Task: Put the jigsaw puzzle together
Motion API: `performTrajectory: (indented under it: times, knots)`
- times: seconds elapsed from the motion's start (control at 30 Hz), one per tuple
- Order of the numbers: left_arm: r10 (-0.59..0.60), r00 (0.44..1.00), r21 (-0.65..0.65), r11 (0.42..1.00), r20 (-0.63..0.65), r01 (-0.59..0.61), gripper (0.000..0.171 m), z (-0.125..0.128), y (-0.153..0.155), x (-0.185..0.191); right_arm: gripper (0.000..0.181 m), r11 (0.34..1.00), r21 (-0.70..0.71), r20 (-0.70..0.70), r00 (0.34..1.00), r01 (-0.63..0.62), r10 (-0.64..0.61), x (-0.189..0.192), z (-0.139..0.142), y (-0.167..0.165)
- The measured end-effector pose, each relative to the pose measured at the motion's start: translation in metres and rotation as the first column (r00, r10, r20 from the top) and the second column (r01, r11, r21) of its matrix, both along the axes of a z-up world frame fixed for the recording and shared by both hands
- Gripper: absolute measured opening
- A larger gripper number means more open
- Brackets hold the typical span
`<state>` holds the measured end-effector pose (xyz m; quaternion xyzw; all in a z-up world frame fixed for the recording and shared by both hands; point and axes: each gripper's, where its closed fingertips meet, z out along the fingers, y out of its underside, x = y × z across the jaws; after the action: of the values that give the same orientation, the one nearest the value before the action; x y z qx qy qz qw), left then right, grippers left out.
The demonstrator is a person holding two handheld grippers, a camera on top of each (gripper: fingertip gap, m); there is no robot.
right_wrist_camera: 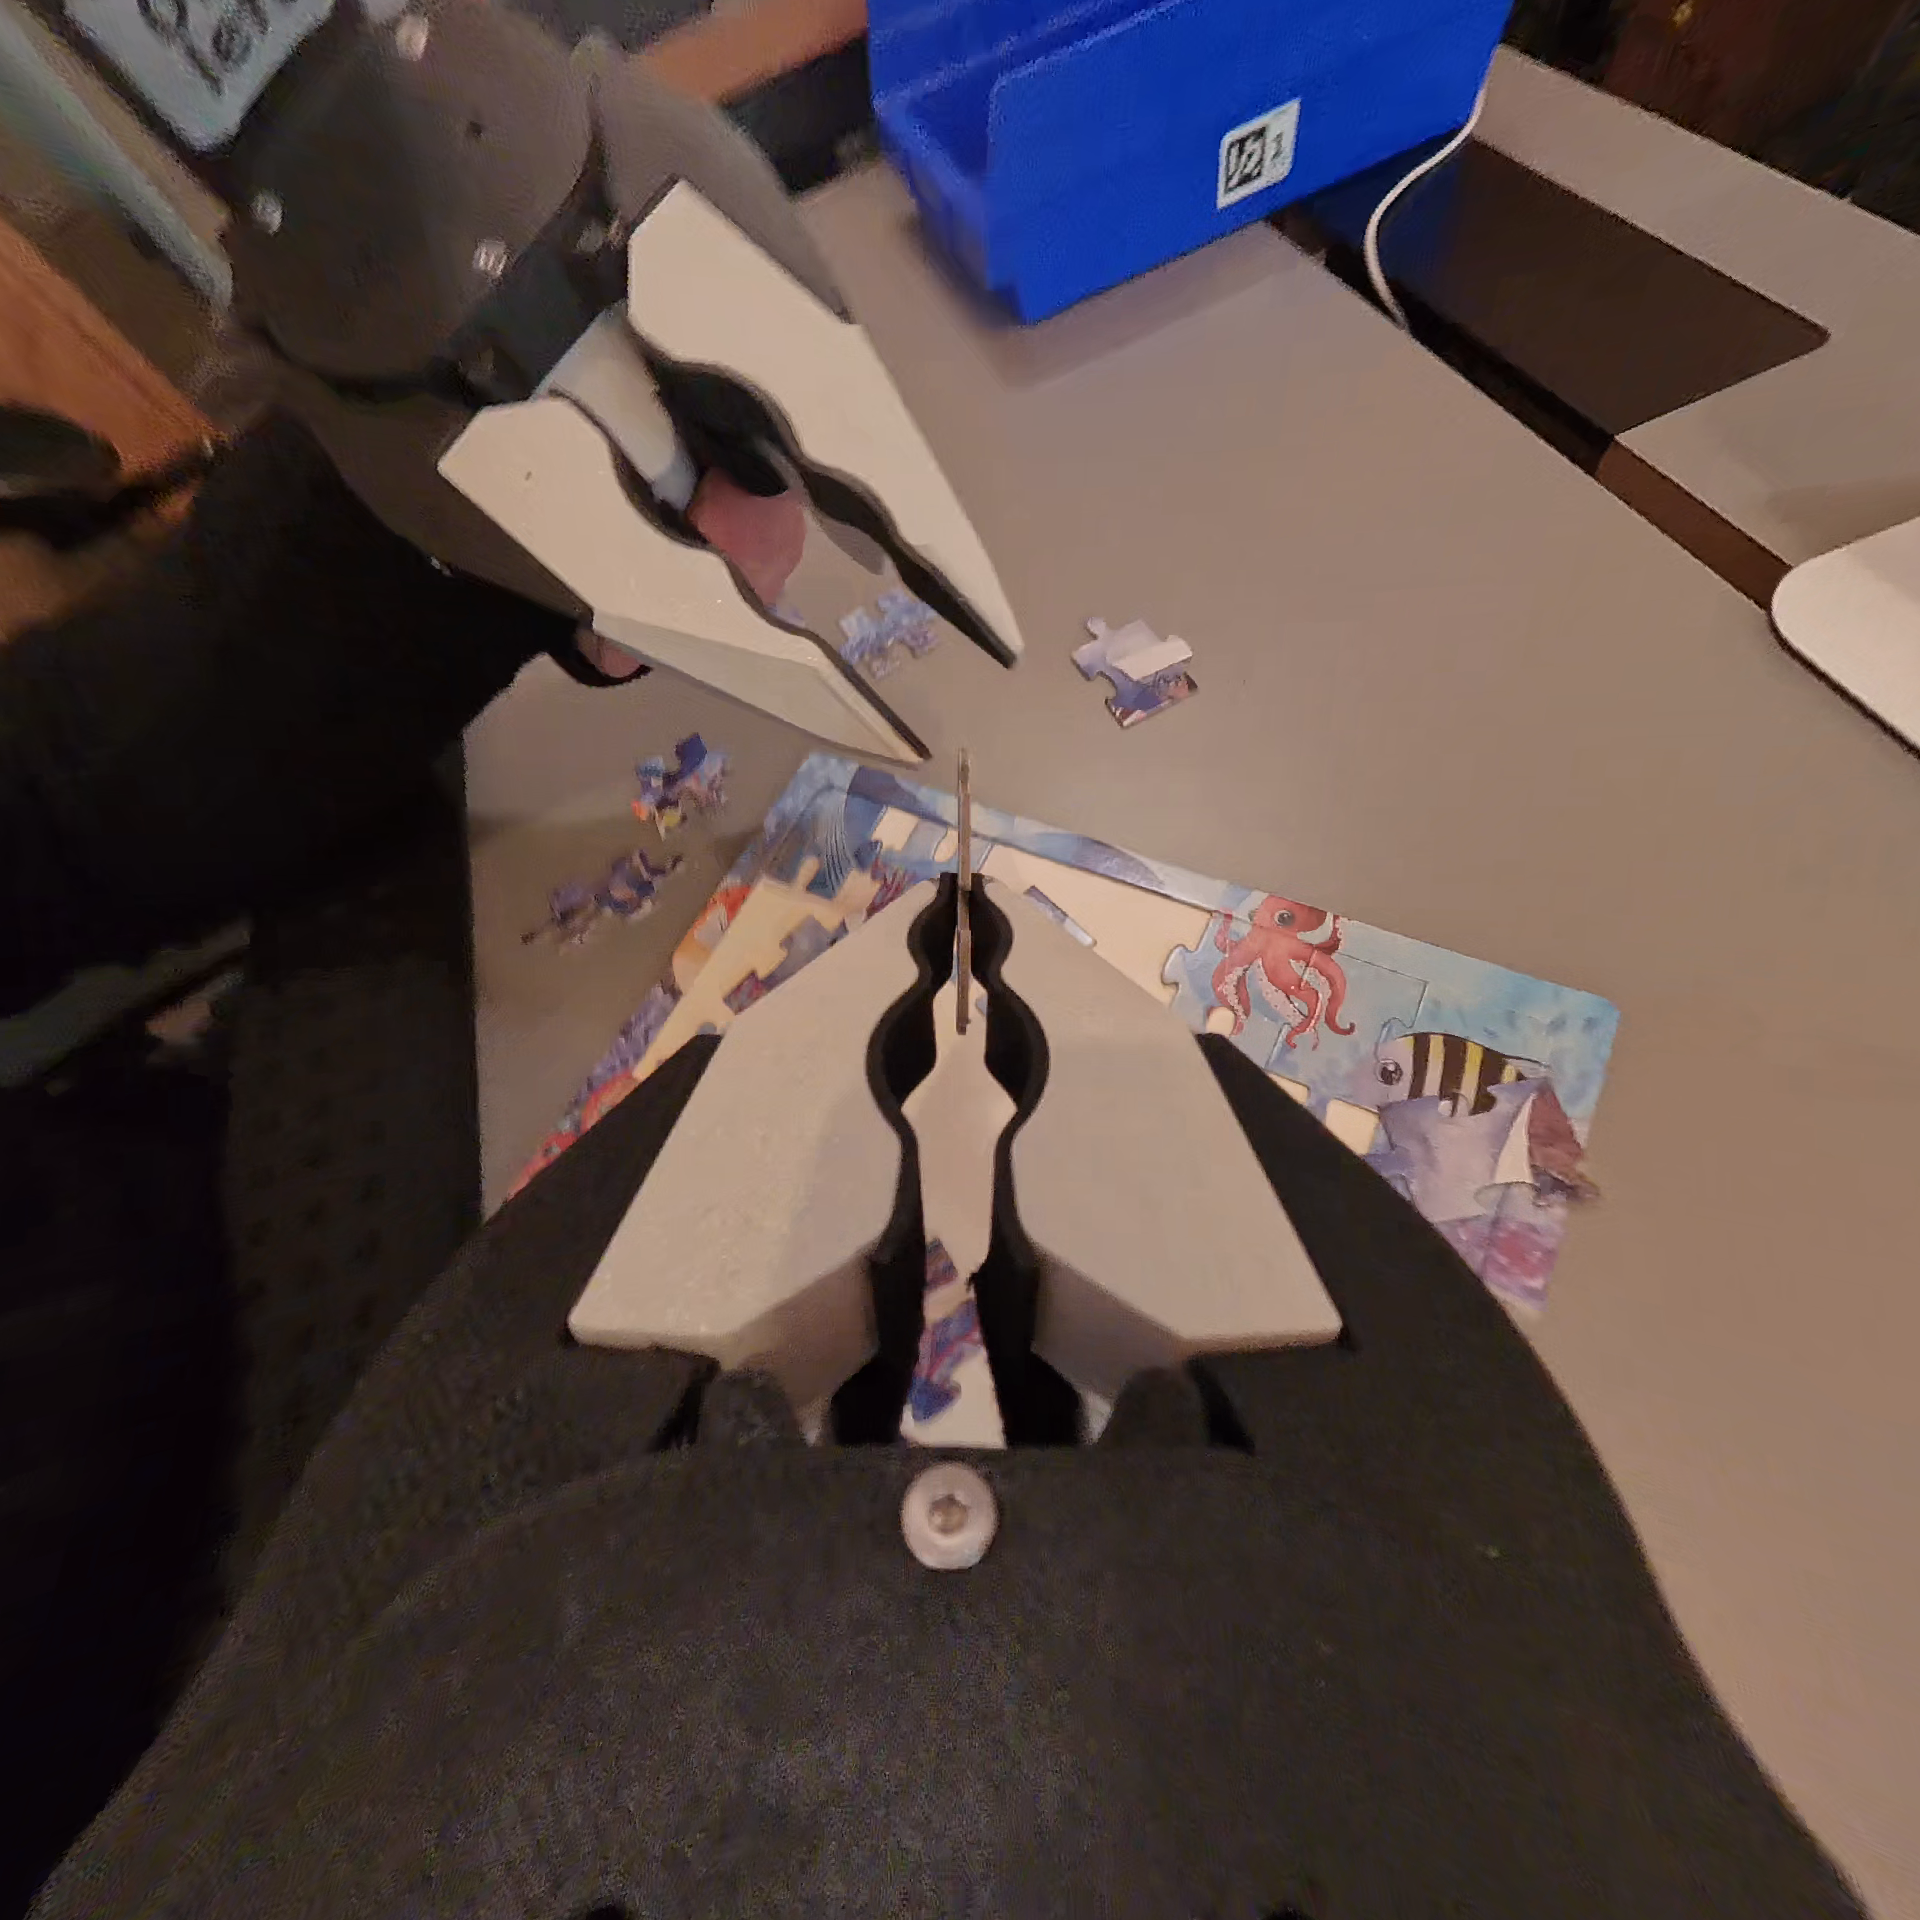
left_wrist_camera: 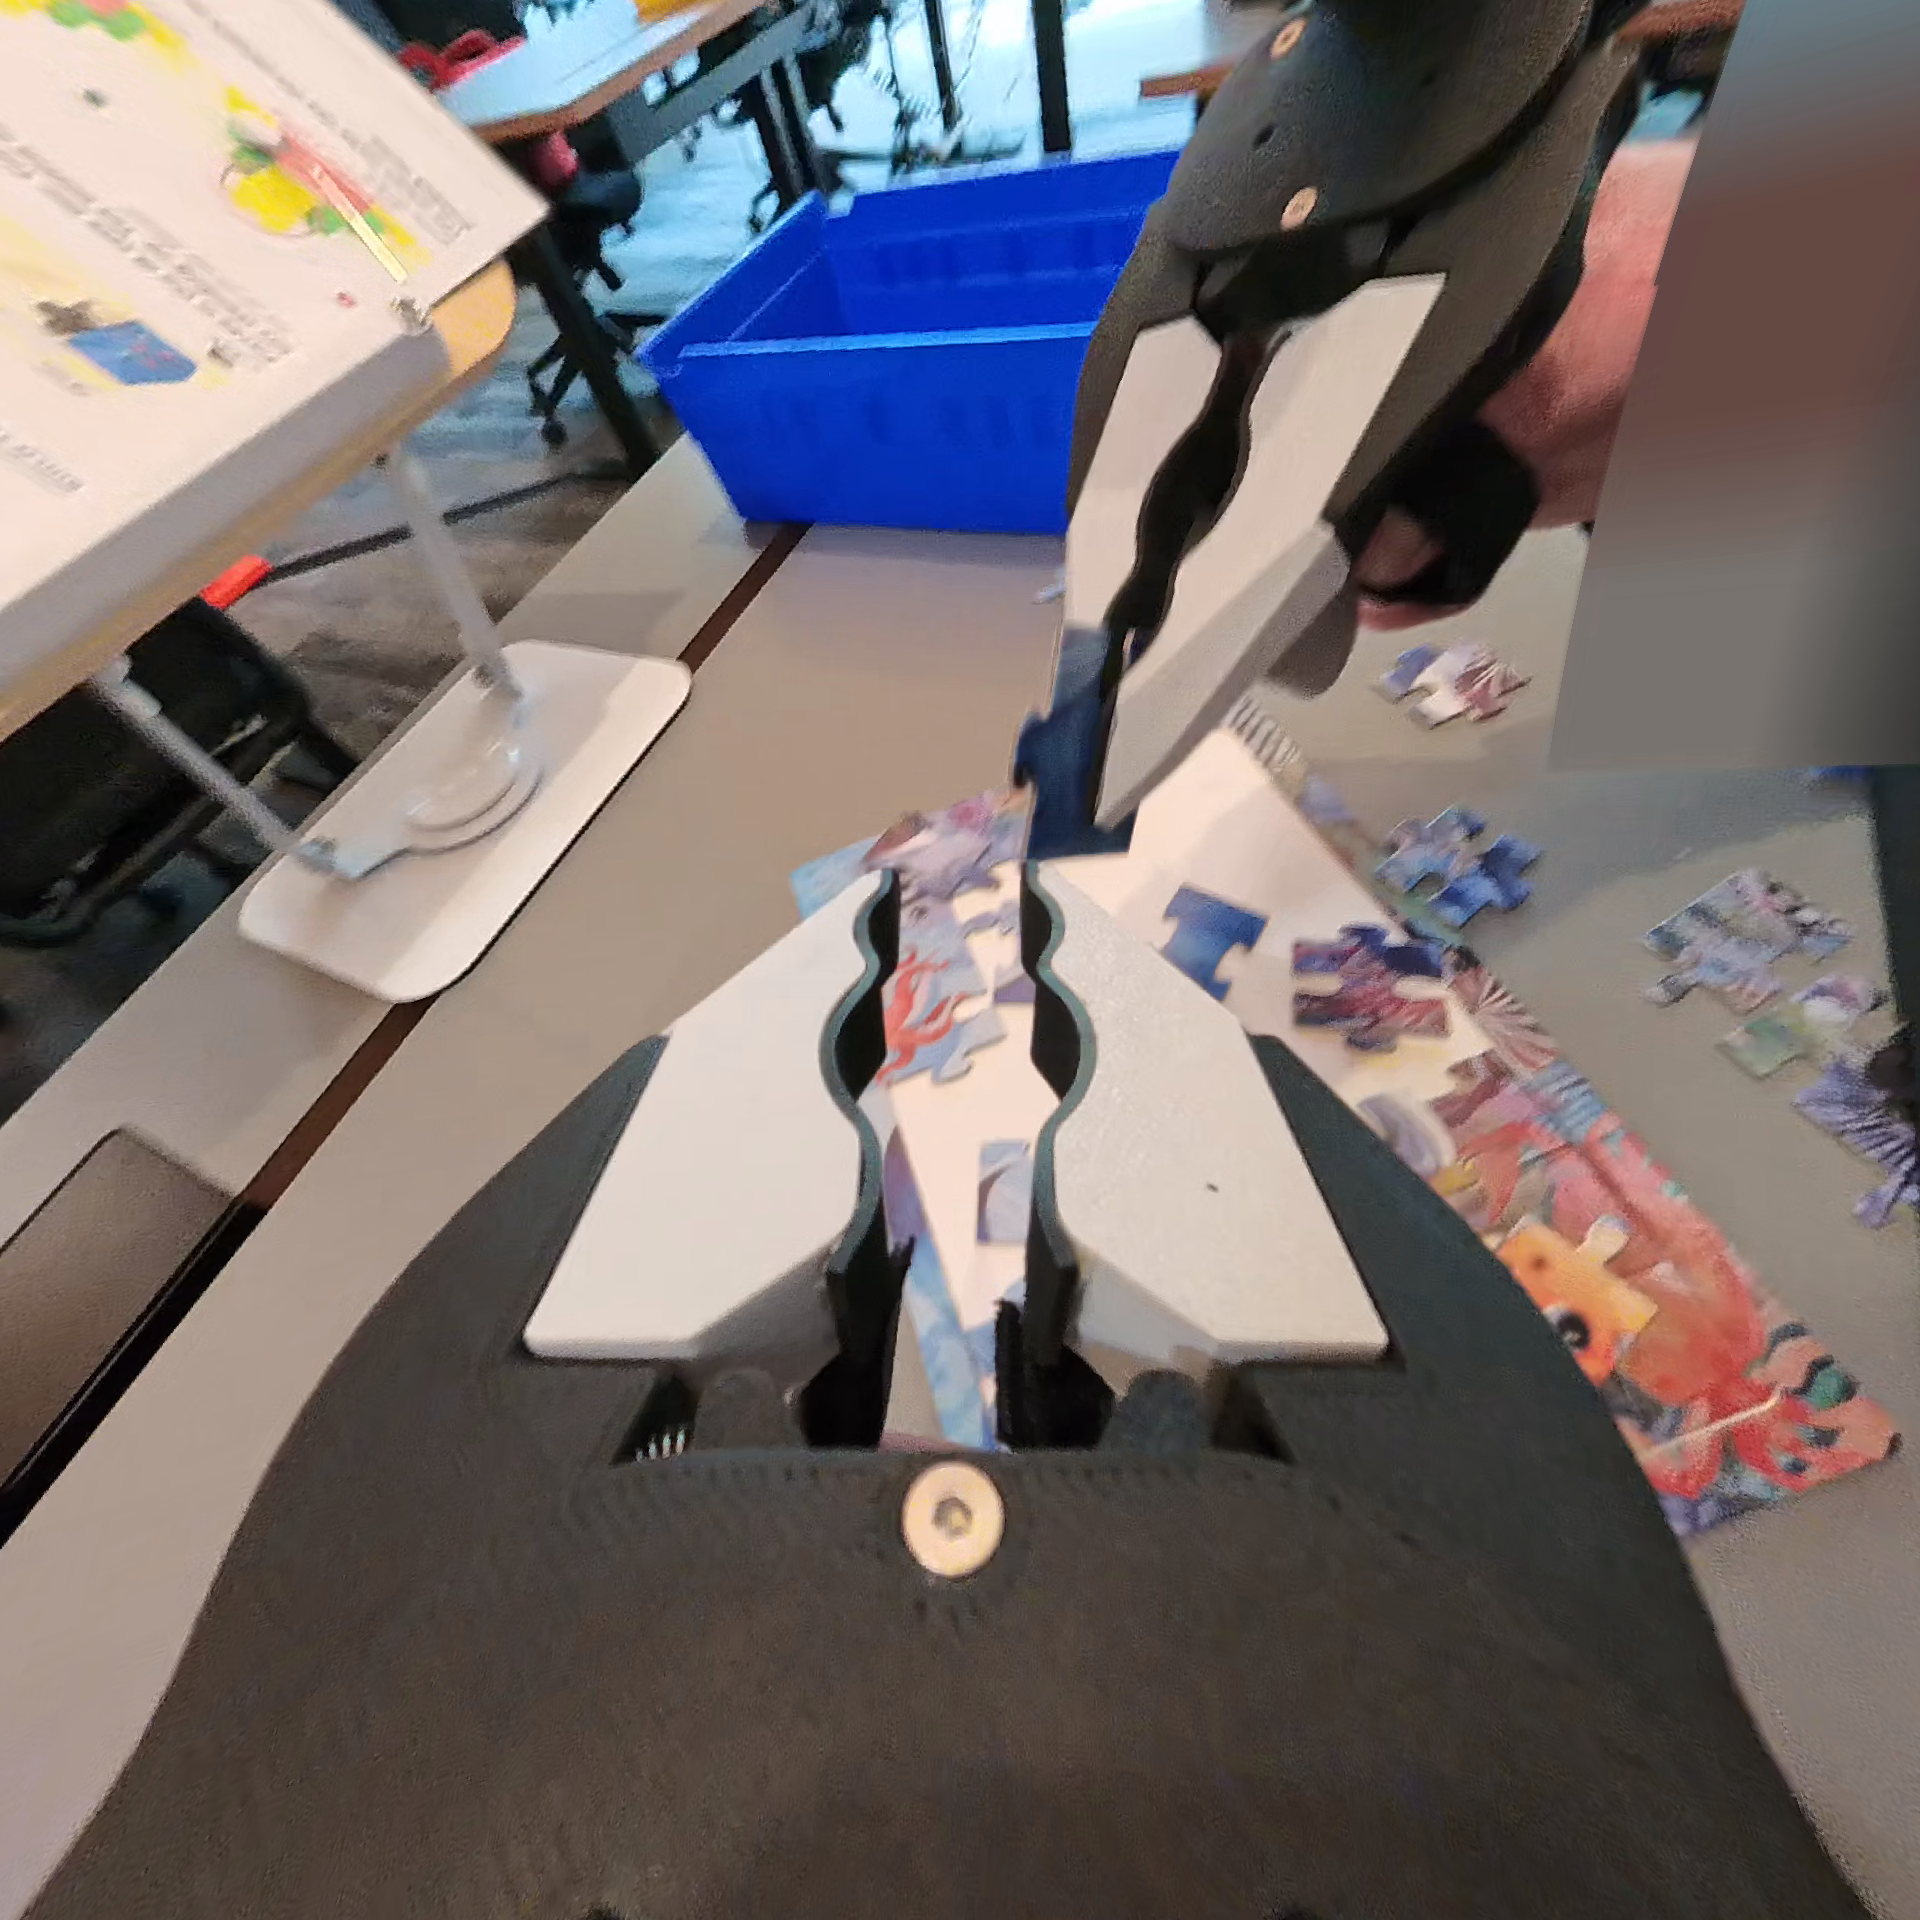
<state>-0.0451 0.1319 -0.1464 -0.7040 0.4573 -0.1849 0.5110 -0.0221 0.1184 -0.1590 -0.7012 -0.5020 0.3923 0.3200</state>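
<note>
The puzzle board (right_wrist_camera: 1117,920) lies flat on the grey table, partly filled: an octopus (right_wrist_camera: 1283,971) and a striped fish (right_wrist_camera: 1455,1070) are in place, and the middle is bare. It also shows in the left wrist view (left_wrist_camera: 1231,821). My right gripper (right_wrist_camera: 963,883) is shut on a puzzle piece (right_wrist_camera: 963,821), held upright and edge-on above the board. In the left wrist view the right gripper (left_wrist_camera: 1091,800) holds that blue piece (left_wrist_camera: 1055,758) above the board's far edge. My left gripper (left_wrist_camera: 961,881) is open and empty above the board, and it hovers close to the right gripper (right_wrist_camera: 961,707).
Loose pieces lie on the table beside the board (right_wrist_camera: 1132,670) (right_wrist_camera: 681,779) (left_wrist_camera: 1460,862) (left_wrist_camera: 1745,935). One blue piece (left_wrist_camera: 1210,930) rests on the bare board. A blue bin (left_wrist_camera: 883,416) stands at the back. A white-based stand (left_wrist_camera: 468,810) carries a printed board (left_wrist_camera: 208,260) on the left. My left and right fingertips are right by each other. The octopus (right_wrist_camera: 1283,971) is about 15 cm from both grippers' fingertips. It is also in sight in the left wrist view (left_wrist_camera: 901,1009). From the right gripper's tips to the striped fish (right_wrist_camera: 1455,1070) is close to 15 cm.
</note>
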Motion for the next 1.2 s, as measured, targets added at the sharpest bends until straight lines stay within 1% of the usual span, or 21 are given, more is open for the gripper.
performTrajectory:
  times: [0.07, 0.1, 0.2, 0.3, 0.33, 0.4, 0.47, 0.5, 0.53, 0.6, 0.63, 0.67, 0.77, 0.83, 0.87, 0.9, 0.97, 1.0, 1.07, 1.1, 1.2]
  knots:
    - [0.017, 0.999, -0.038, 0.999, -0.028, -0.018, 0.024, -0.011, -0.001, -0.009, 0.000, 0.995, -0.083, -0.106, 0.993, 0.048, -0.057, -0.002, 0.001, 0.009]
    - [0.013, 1.000, -0.070, 0.997, -0.013, -0.013, 0.025, -0.017, -0.003, -0.010, 0.000, 0.989, -0.127, -0.178, 0.979, 0.074, -0.096, -0.004, 0.003, 0.014]
    - [-0.011, 0.998, -0.162, 0.987, 0.061, 0.021, 0.026, -0.033, -0.006, -0.004, 0.000, 0.975, -0.206, -0.267, 0.955, 0.078, -0.133, -0.010, -0.008, 0.017]
    - [-0.020, 0.987, -0.215, 0.975, 0.159, 0.055, 0.026, -0.036, -0.004, 0.006, 0.000, 0.943, -0.332, -0.371, 0.914, 0.033, -0.163, -0.013, -0.010, 0.018]
    - [-0.005, 0.983, -0.222, 0.974, 0.182, 0.046, 0.026, -0.037, -0.001, 0.008, 0.000, 0.933, -0.360, -0.398, 0.901, 0.017, -0.171, -0.012, -0.009, 0.019]
    - [-0.016, 0.972, -0.246, 0.966, 0.236, 0.075, 0.024, -0.037, -0.002, 0.015, 0.000, 0.921, -0.389, -0.431, 0.886, -0.011, -0.171, -0.012, -0.007, 0.019]
    - [-0.021, 0.958, -0.263, 0.960, 0.284, 0.099, 0.015, -0.036, -0.002, 0.021, 0.000, 0.925, -0.380, -0.446, 0.879, -0.013, -0.171, -0.012, -0.005, 0.019]
    - [-0.018, 0.955, -0.266, 0.959, 0.295, 0.101, 0.009, -0.036, -0.001, 0.023, 0.000, 0.923, -0.383, -0.449, 0.879, -0.026, -0.162, -0.014, -0.005, 0.017]
    - [-0.015, 0.954, -0.267, 0.959, 0.300, 0.100, 0.009, -0.036, 0.000, 0.022, 0.000, 0.919, -0.392, -0.452, 0.877, -0.031, -0.163, -0.015, -0.005, 0.017]
    - [-0.036, 0.941, -0.287, 0.948, 0.336, 0.139, 0.004, -0.034, -0.003, 0.022, 0.000, 0.916, -0.397, -0.468, 0.870, -0.050, -0.155, -0.014, -0.003, 0.017]
    - [-0.033, 0.945, -0.293, 0.947, 0.327, 0.135, 0.000, -0.034, -0.002, 0.020, 0.008, 0.918, -0.394, -0.465, 0.871, -0.042, -0.160, -0.013, -0.003, 0.018]
    - [-0.039, 0.957, -0.301, 0.945, 0.289, 0.130, 0.000, -0.037, -0.003, 0.016, 0.016, 0.925, -0.379, -0.448, 0.879, -0.019, -0.166, -0.013, -0.005, 0.020]
    - [-0.043, 0.979, -0.330, 0.938, 0.200, 0.108, 0.000, -0.040, -0.008, 0.002, 0.016, 0.957, -0.286, -0.412, 0.894, 0.056, -0.175, -0.007, 0.000, 0.030]
    - [-0.028, 0.988, -0.353, 0.932, 0.154, 0.081, 0.000, -0.044, -0.008, -0.009, 0.015, 0.983, -0.150, -0.338, 0.929, 0.102, -0.148, -0.006, 0.001, 0.035]
    - [-0.030, 0.989, -0.385, 0.919, 0.145, 0.084, 0.000, -0.048, -0.010, -0.012, 0.013, 0.991, -0.082, -0.278, 0.953, 0.103, -0.122, -0.007, -0.004, 0.035]
    - [-0.046, 0.989, -0.413, 0.905, 0.141, 0.101, 0.000, -0.052, -0.014, -0.013, 0.013, 0.996, -0.029, -0.210, 0.973, 0.089, -0.093, -0.009, -0.010, 0.033]
    - [-0.062, 0.990, -0.454, 0.883, 0.127, 0.114, 0.000, -0.062, -0.017, -0.014, 0.016, 0.999, 0.013, -0.096, 0.995, 0.031, -0.030, -0.017, -0.024, 0.025]
    - [-0.076, 0.991, -0.482, 0.868, 0.105, 0.118, 0.000, -0.070, -0.020, -0.014, 0.017, 1.000, 0.029, -0.046, 0.999, 0.010, -0.008, -0.021, -0.032, 0.023]
    - [-0.083, 0.995, -0.502, 0.859, 0.054, 0.099, 0.000, -0.085, -0.020, -0.016, 0.014, 0.996, 0.064, 0.070, 0.996, -0.063, 0.058, -0.026, -0.051, 0.017]
    - [-0.088, 0.995, -0.510, 0.855, 0.041, 0.097, 0.000, -0.090, -0.021, -0.016, 0.014, 0.993, 0.090, 0.114, 0.991, -0.075, 0.065, -0.027, -0.058, 0.018]
    - [-0.075, 0.997, -0.524, 0.849, 0.010, 0.070, 0.000, -0.101, -0.019, -0.020, 0.009, 0.985, 0.133, 0.151, 0.985, -0.107, 0.087, -0.027, -0.068, 0.015]
